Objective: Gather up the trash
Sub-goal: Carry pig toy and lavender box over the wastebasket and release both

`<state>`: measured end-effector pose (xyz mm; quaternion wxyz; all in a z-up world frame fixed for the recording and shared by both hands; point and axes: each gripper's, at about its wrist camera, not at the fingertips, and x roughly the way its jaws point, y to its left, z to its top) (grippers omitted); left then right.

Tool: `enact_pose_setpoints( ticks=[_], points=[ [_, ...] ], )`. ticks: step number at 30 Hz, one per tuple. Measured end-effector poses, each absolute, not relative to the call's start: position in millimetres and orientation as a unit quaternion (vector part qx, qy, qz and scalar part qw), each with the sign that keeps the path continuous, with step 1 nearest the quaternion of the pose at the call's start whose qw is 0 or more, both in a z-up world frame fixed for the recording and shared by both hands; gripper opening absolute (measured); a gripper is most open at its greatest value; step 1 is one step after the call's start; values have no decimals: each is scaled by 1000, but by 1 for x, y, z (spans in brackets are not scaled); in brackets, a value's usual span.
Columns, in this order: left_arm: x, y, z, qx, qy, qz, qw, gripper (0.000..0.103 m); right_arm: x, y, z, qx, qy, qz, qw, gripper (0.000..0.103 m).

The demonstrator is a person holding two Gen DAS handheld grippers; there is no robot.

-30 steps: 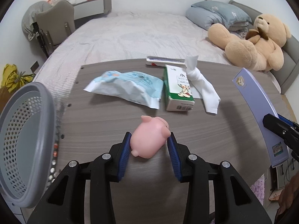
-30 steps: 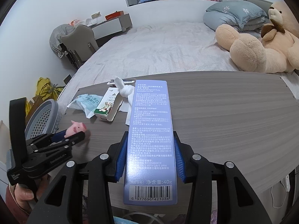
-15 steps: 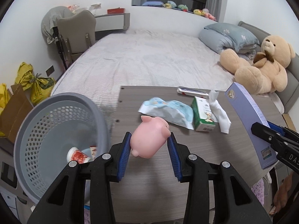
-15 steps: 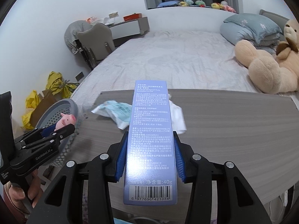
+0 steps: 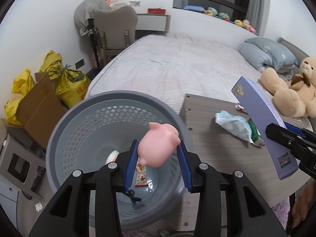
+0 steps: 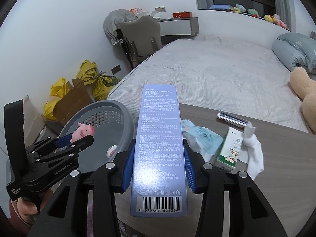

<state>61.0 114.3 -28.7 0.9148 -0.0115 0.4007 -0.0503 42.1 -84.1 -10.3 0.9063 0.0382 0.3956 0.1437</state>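
Observation:
My left gripper [image 5: 158,164] is shut on a pink pig toy [image 5: 159,144] and holds it over the grey perforated basket [image 5: 83,126], which has a few wrappers at its bottom. My right gripper [image 6: 159,167] is shut on a tall blue toothpaste box [image 6: 159,144], held upright above the table's left end beside the basket [image 6: 120,108]. On the wooden table [image 6: 276,167] lie a light-blue wipes pack [image 6: 199,136], a green-and-white carton [image 6: 230,148], a white tissue [image 6: 254,154] and a flat tube box [image 6: 232,118].
The basket stands off the table's left end. Yellow bags [image 5: 67,83] and a cardboard box [image 5: 39,106] sit on the floor beyond it. A bed [image 5: 177,63] with a teddy bear [image 5: 290,90] lies behind the table. A chair [image 5: 116,29] stands by the far wall.
My left gripper has swung left with the pig, from over the table to over the basket. My right gripper has followed left with the blue box.

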Motion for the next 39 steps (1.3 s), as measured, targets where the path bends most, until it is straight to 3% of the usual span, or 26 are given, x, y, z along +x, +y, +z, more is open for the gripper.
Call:
enact_pose_setpoints(
  ticks=[15, 31, 33, 37, 39],
  points=[
    [68, 181, -43, -34, 417, 11, 908, 39, 81, 17, -29, -8, 422, 229, 877, 43],
    [77, 211, -52, -48, 430, 48, 900, 41, 101, 61, -52, -33, 452, 259, 853, 43],
    [76, 212, -52, -48, 429, 50, 901, 45, 101, 61, -52, -33, 452, 258, 853, 43],
    [75, 215, -50, -50, 426, 59, 902, 66, 101, 63, -49, -34, 444, 254, 859, 49],
    [74, 217, -49, -53, 423, 62, 902, 68, 100, 63, -49, -36, 442, 251, 861, 50]
  ],
)
